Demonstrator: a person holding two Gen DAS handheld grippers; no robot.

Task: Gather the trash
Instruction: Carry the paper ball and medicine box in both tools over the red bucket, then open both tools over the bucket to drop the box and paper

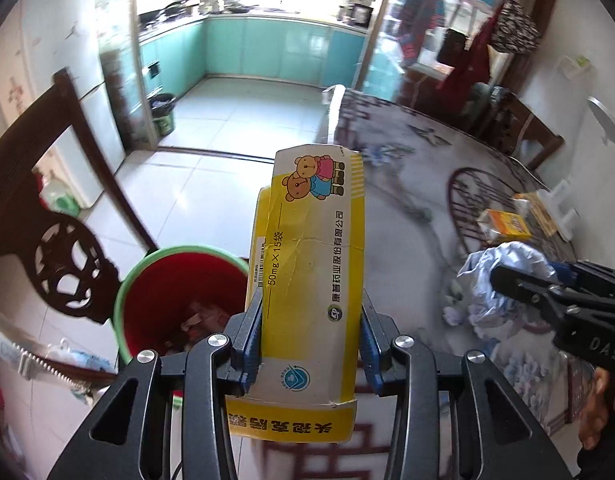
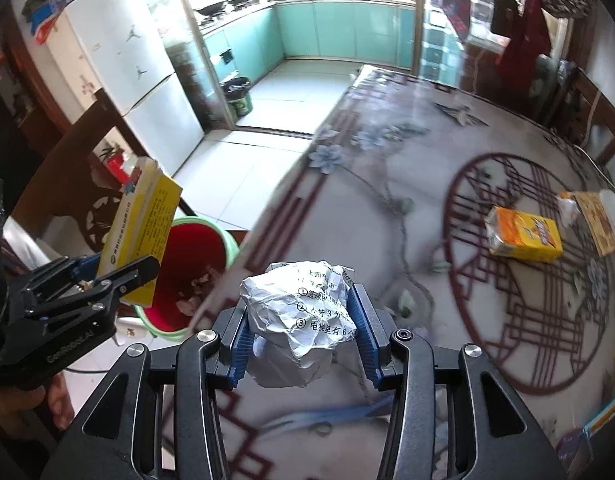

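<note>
My left gripper (image 1: 311, 308) is shut on a flattened yellow medicine box (image 1: 311, 264) printed with cartoon bears, held upright near the table's left edge. Just left of the box, on the floor, stands a red bin with a green rim (image 1: 175, 304) with scraps inside. My right gripper (image 2: 301, 304) is shut on a crumpled ball of printed white paper (image 2: 299, 316), held over the patterned table. The right wrist view shows the left gripper (image 2: 107, 276) with the yellow box (image 2: 143, 224) beside the bin (image 2: 191, 280). In the left wrist view the right gripper (image 1: 547, 292) carries the paper ball (image 1: 495, 280).
An orange carton (image 2: 523, 236) lies on the table (image 2: 387, 184) at the right, with a book and a white object behind it. A carved dark chair (image 1: 47, 216) stands left of the bin. A white fridge (image 2: 135, 76) and a dark bin (image 2: 239, 96) stand toward the kitchen.
</note>
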